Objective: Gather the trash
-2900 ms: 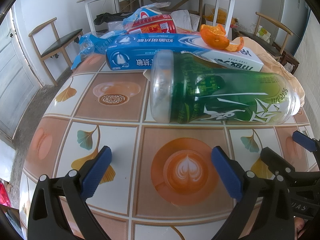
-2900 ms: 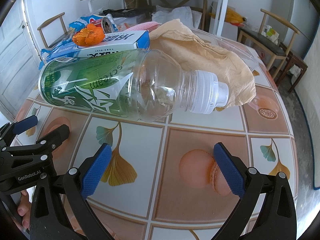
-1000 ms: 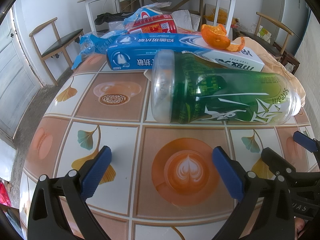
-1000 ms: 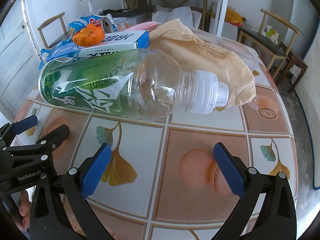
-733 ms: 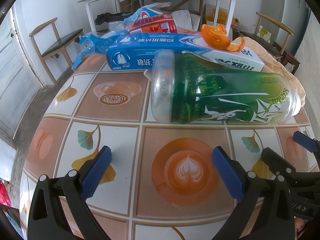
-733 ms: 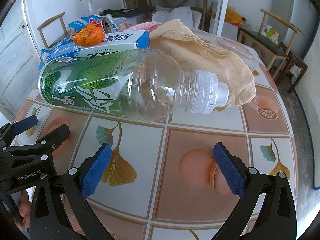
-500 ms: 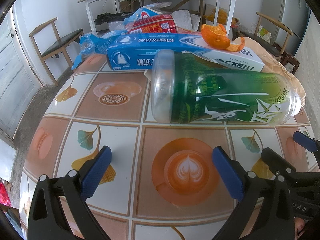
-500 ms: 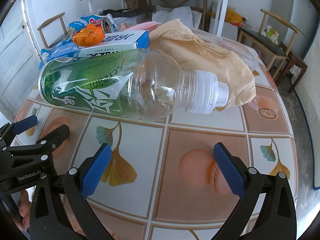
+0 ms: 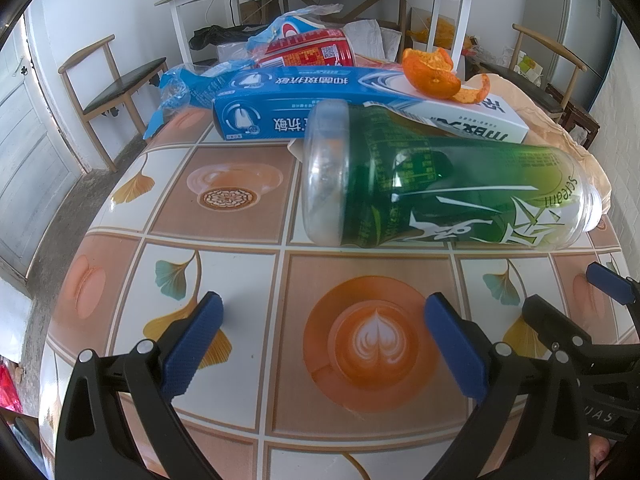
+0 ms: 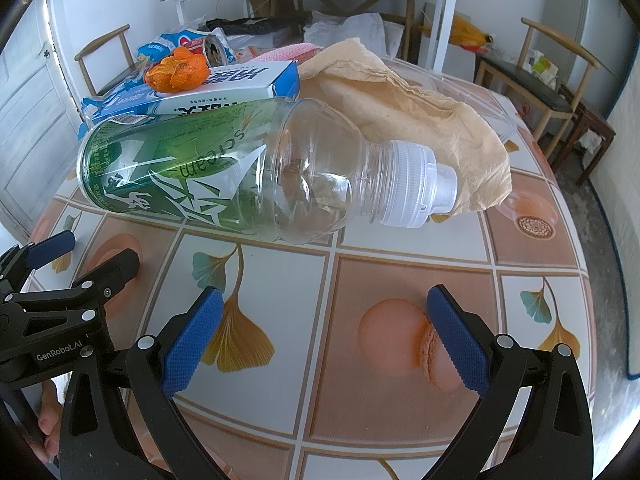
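Left gripper (image 9: 320, 340): its 2 blue pads stand wide apart with nothing between them; it hovers low over the tablecloth (image 9: 248, 216), in front of the bottle's base.
Right gripper (image 10: 320, 336): its pads are also spread wide and hold nothing; it sits near the table edge, in front of the bottle's neck side.
Bottle (image 9: 444, 184): a clear plastic bottle with a green label, lying on its side across the table; in the right wrist view its white cap (image 10: 416, 184) points to the right and touches the brown paper.
Toothpaste box (image 9: 320, 104): a long blue and white box, lying just behind the bottle and touching it.
Orange peel (image 9: 432, 72): it rests on top of the box.
Red can (image 9: 308, 50): on its side behind the box, beside a blue plastic wrapper (image 9: 180, 88).
Brown paper (image 10: 420, 104): crumpled, behind the bottle's neck.
Chairs: 1 wooden chair (image 9: 116, 80) stands at the left of the table.
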